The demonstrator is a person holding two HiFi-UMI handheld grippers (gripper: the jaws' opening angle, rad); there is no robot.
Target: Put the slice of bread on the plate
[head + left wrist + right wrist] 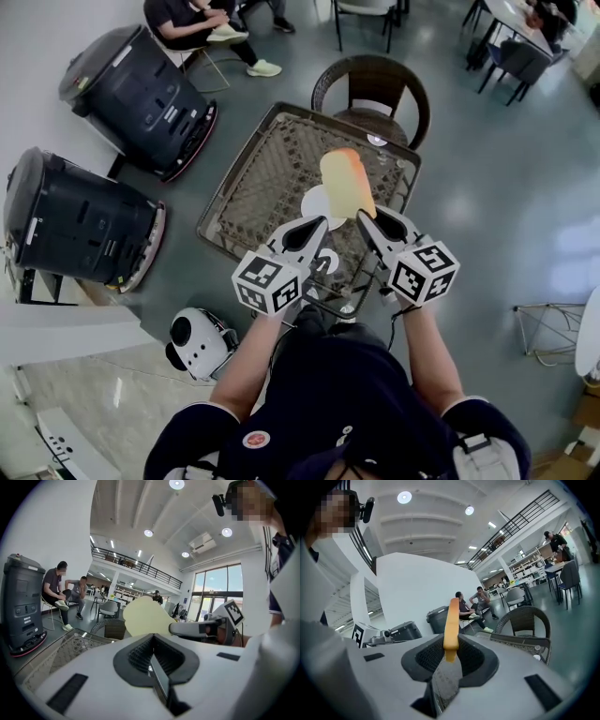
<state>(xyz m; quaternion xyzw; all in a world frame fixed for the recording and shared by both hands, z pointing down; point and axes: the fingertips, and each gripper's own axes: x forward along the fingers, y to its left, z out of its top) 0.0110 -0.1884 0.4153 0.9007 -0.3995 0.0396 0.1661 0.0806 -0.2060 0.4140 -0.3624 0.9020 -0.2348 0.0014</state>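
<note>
While upright, bread slice in right gripper

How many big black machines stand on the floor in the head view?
2. The upper black machine stands left of the table, near the seated person. The lower black machine stands at the picture's left edge. Others may be out of view.

I'm seeing a matt, spongy slice of bread, smooth tan crust, woven wicker table under glossy glass, right gripper in matt white plastic.
</note>
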